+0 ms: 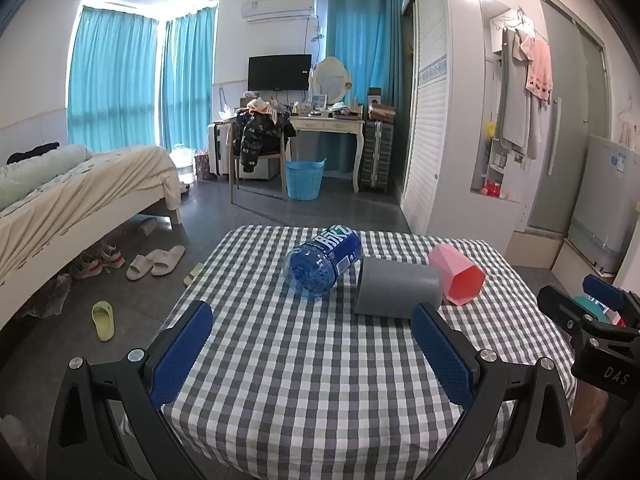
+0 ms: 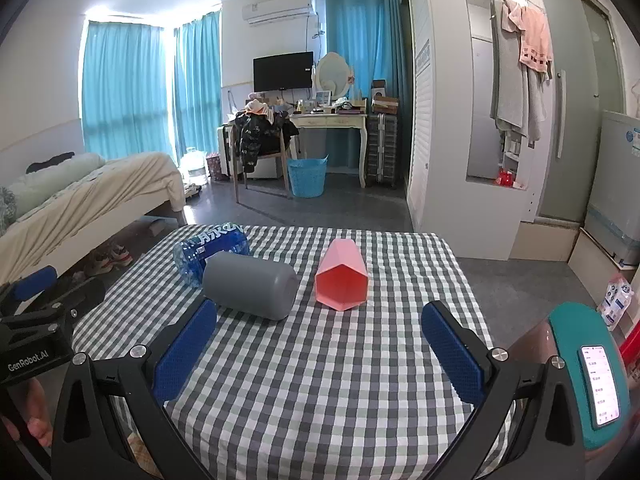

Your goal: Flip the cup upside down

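Three things lie on their sides on the checked tablecloth (image 1: 312, 364) (image 2: 328, 368). A grey cup (image 1: 398, 288) (image 2: 250, 290) is in the middle, its closed base turned right in the right wrist view. A pink faceted cup (image 1: 458, 278) (image 2: 342, 278) lies to its right, mouth facing me. A blue water bottle (image 1: 322, 260) (image 2: 210, 250) lies to its left. My left gripper (image 1: 312, 344) is open, short of the grey cup. My right gripper (image 2: 320, 344) is open and empty, short of the pink cup. Each gripper shows at the other view's edge (image 1: 592, 320) (image 2: 40, 312).
A phone in a teal holder (image 2: 596, 380) sits at the table's right. Beyond the table are a grey floor, a bed (image 1: 72, 196) at left with slippers (image 1: 154, 262) beside it, a blue basket (image 1: 304, 180), a desk and a white wardrobe (image 1: 432, 120).
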Motion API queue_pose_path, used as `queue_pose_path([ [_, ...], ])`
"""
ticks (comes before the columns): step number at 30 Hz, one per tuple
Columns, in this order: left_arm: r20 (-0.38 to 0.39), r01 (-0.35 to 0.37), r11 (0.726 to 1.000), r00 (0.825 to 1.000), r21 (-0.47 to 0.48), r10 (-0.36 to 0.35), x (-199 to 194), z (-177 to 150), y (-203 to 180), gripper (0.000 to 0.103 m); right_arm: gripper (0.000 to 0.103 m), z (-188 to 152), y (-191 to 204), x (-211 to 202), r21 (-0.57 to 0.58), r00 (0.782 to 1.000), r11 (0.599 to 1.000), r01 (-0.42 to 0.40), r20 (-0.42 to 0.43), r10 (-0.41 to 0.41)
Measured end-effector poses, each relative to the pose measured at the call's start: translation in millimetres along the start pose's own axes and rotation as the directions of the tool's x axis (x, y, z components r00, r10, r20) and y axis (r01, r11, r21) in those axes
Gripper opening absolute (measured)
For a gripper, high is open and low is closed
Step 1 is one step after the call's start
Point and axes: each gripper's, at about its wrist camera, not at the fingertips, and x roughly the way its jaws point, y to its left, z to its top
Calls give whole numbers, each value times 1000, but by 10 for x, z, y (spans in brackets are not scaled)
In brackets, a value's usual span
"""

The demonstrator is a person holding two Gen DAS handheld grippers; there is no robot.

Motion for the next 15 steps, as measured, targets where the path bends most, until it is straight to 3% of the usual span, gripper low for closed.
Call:
queue_pose_path([
  [15, 2, 5, 1000, 1000, 5, -5, -2, 36, 17, 103, 103, 36, -13, -34, -2, 1000, 1000, -6, 3, 6],
])
